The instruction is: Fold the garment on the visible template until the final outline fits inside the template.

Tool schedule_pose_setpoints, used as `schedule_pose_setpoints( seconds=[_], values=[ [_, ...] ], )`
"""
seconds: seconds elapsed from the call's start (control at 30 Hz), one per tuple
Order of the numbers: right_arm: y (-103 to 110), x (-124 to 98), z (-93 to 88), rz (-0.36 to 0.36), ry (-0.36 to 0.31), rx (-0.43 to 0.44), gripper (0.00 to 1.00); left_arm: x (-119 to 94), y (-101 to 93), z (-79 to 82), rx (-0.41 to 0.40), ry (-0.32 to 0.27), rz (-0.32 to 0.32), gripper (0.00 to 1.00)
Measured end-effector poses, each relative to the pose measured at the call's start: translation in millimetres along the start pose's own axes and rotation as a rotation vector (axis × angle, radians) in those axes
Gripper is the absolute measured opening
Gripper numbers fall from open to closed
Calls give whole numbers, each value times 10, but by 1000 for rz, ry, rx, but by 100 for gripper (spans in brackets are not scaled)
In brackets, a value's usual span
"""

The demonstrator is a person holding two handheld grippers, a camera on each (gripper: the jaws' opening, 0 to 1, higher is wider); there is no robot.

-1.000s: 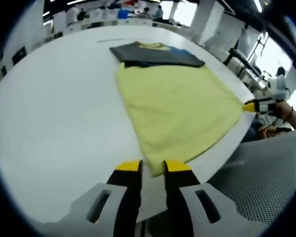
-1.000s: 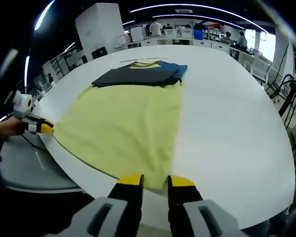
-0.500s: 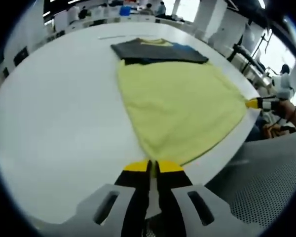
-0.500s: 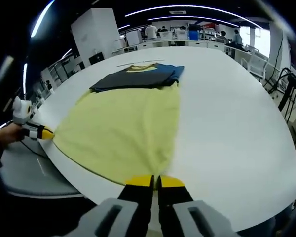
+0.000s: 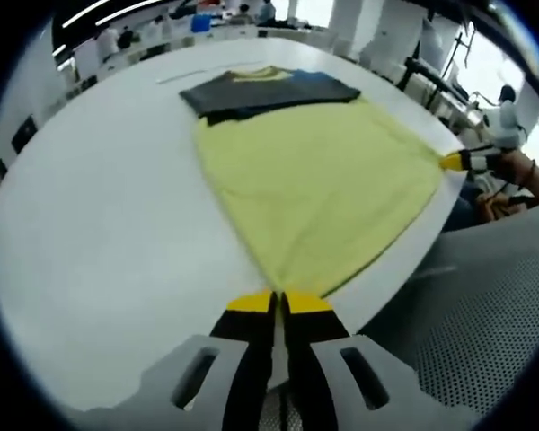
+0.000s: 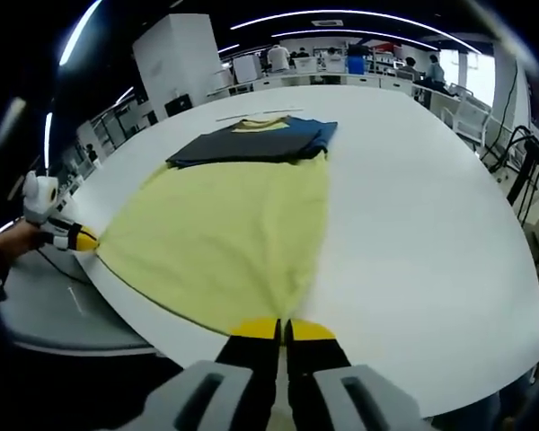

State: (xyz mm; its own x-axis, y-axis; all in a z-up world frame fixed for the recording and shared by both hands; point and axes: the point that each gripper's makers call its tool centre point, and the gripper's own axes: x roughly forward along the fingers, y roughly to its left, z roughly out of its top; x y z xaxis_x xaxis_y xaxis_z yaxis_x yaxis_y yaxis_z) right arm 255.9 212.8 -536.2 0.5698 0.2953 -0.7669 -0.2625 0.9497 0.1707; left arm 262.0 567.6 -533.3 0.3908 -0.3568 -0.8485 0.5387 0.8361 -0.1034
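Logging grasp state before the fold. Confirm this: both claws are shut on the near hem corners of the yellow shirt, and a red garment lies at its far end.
Wrong in one respect: the garment at the far end is dark grey and blue, not red, as the right gripper view shows. Both claws, left and right, are shut on the near corners of the yellow shirt.

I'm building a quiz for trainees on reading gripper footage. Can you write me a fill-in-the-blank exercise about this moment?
1. The cloth gripped at two corners is ____ in colour.
2. The right gripper has its jaws ____ on a corner.
3. Beyond the cloth lies a folded ____ garment.
4. Everything lies on a ____ table.

Missing words: yellow; shut; dark; white
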Motion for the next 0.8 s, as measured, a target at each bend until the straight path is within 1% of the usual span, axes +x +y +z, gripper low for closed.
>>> schedule_pose_setpoints(
  seconds=[0.2, 0.27, 0.5, 0.73, 0.8],
  values=[
    [24, -33, -34, 12, -7, 3, 0, -32, -2, -47, 0, 9, 5, 0],
    [31, -36, -50, 12, -5, -2, 0, -44, -13, -59, 17, 8, 6, 0],
    [51, -65, -106, 14, 4, -2, 0, -66, -45, -118, 17, 29, -6, 0],
    [89, -107, -169, 23, 20, -8, 0, -108, -89, -181, 38, 44, -11, 0],
    [96, -120, -192, 22, 27, -15, 0, -122, -113, -209, 36, 50, -21, 0]
  ],
)
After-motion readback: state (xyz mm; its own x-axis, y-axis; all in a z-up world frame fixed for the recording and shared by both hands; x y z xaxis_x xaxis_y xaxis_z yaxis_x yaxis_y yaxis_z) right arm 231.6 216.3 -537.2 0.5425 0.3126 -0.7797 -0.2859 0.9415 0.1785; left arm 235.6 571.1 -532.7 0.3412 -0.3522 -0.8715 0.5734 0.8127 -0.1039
